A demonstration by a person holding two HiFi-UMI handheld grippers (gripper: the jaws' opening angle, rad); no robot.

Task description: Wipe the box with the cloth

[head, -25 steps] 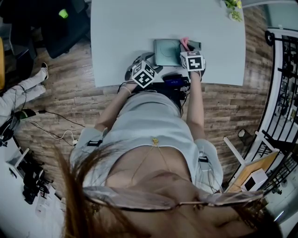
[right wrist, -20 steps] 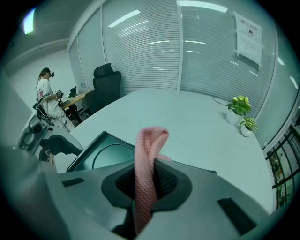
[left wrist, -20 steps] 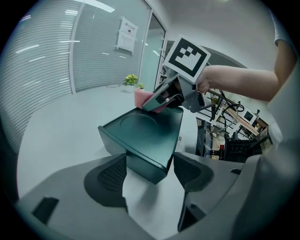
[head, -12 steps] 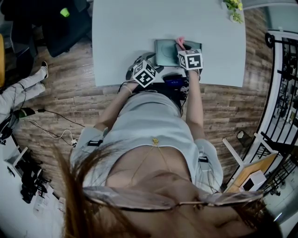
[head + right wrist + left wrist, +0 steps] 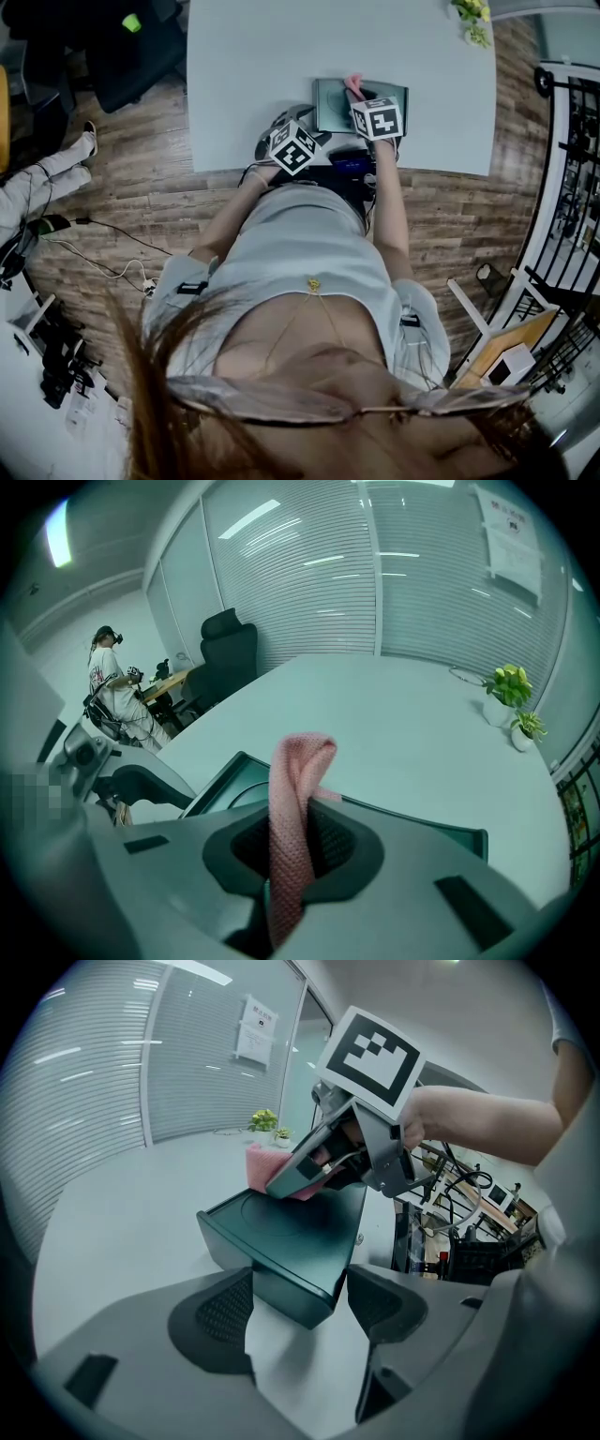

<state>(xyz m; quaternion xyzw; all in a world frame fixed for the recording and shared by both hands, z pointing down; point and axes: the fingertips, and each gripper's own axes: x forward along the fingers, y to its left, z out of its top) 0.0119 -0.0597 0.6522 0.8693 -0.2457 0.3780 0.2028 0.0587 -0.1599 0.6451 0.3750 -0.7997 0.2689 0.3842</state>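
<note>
The box [image 5: 330, 105] is a dark, flat thing lying near the front edge of the pale surface [image 5: 253, 66], straight in front of the person, with its long side running left to right across them.

The right gripper [image 5: 359, 94] is over the top of it, jaws pinched tight on the pink cloth [image 5: 298, 761], which stands up in a fold between the pads and hangs out below. From the left gripper view the cloth is pressed against the far part of the lid, and most of the lid, with its round embossed panel, lies bare between the cloth and the near corner.

The left gripper [image 5: 300, 1302] sits low at that near left corner, its jaws spread wide with the corner of the box between them. The pads look to be right up against the two sides, but I can't say whether they press or only bracket it.

What matters for the coming stroke, as I judge it, is that the uncovered lid lies toward the person and toward the left gripper from where the cloth sits. So the right hand, already on the box and by far the nearer to the work, would draw the cloth back and leftward along the lid's long side. The left only has to stop the box sliding. A hard pull could skate the box off the near edge if that corner isn't held.
</note>
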